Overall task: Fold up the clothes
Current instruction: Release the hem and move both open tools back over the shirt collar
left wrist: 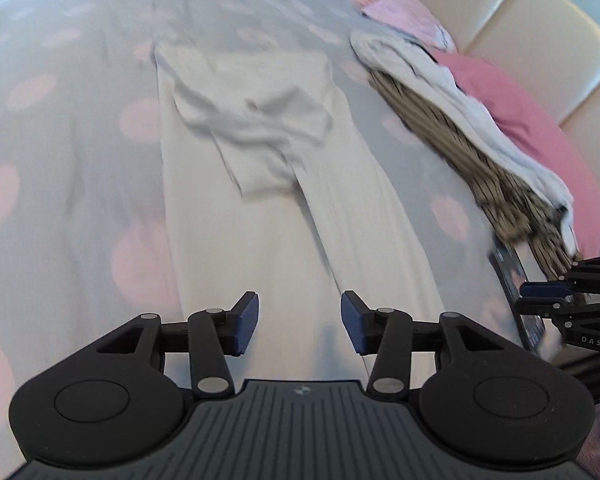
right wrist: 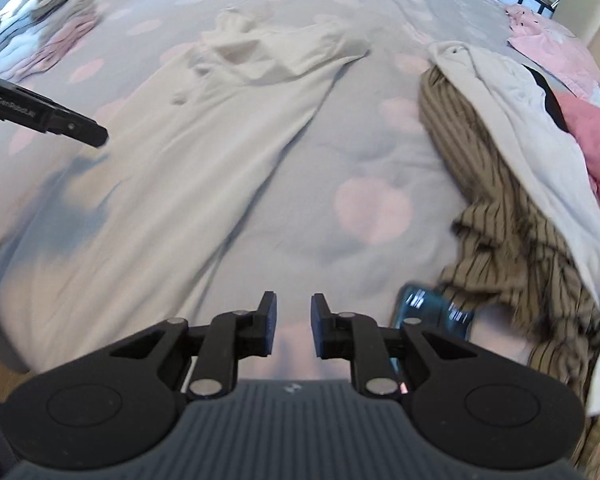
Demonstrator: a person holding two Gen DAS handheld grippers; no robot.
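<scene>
Bed (left wrist: 80,92) w/ grey cover & pale pink blotches fills both views; cream padded headboard (left wrist: 512,20) runs along its far right side in the left wrist view. Biggest item on it: long cream garment (left wrist: 268,208), spread lengthwise down the middle of the cover, w/ a part folded over and rumpled on its far half; same garment (right wrist: 204,168) in the right wrist view runs diagonally, bunched at the far end. To its right, well apart from it, an unfolded heap: brown striped garment (right wrist: 496,208) under a white garment (right wrist: 540,152), w/ pink bedding (left wrist: 540,128) behind them against the headboard. Far left corner in the right wrist view: small stack of folded clothes (right wrist: 56,20), pink & beige. Dark phone-like slab (right wrist: 432,312) lies at the near edge of the striped heap, blurred. Left gripper (left wrist: 299,322) hangs over the near end of the cream garment, fingers well apart, nothing btwn them. Right gripper (right wrist: 293,326) is over bare cover just right of the garment's near end, fingers a narrow gap apart, nothing btwn them, pads clear of the cloth. Each gripper shows at the edge of the other's view.
</scene>
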